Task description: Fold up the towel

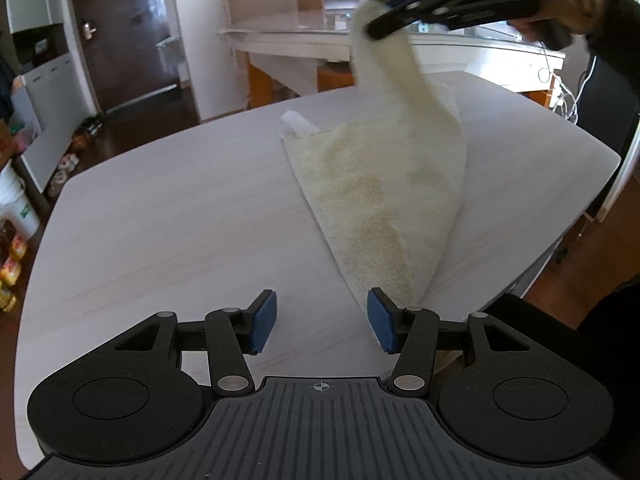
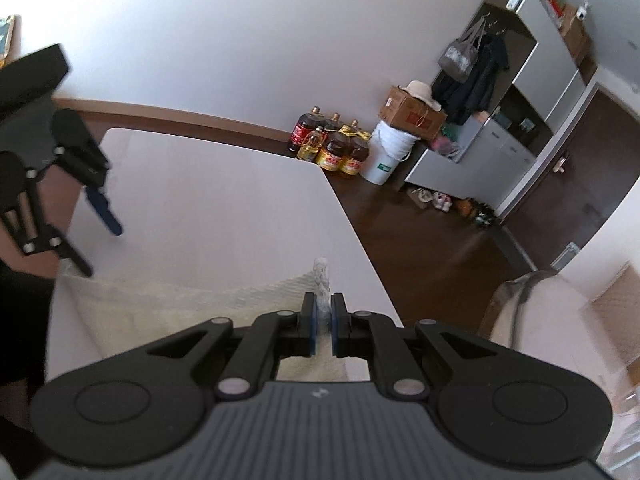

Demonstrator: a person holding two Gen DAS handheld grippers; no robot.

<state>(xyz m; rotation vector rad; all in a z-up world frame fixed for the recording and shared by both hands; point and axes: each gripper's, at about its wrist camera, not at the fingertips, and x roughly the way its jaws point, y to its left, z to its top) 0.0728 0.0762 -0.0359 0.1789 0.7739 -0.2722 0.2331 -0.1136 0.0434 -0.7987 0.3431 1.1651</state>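
Observation:
A cream towel (image 1: 372, 184) lies on the pale table (image 1: 160, 220), tapering toward me, with a white tag (image 1: 298, 124) at its far left corner. My right gripper (image 1: 376, 28) is shut on one towel corner and holds it high above the table, so the cloth hangs down in a blurred sheet. In the right wrist view that corner sticks up between the closed pads of the right gripper (image 2: 323, 320), and the towel (image 2: 180, 308) spreads below. My left gripper (image 1: 322, 320) stands open low over the table, its right pad (image 1: 382, 320) at the towel's near tip. The left gripper (image 2: 96, 236) also shows at the left.
Behind stands a second table (image 1: 280, 40) with boxes and jars, and a dark door (image 1: 128, 32). On the floor past the table's edge are oil bottles (image 2: 332, 144), a white bucket (image 2: 390, 152) and a cardboard box (image 2: 416, 114). A person's hand (image 1: 580, 12) holds the right gripper.

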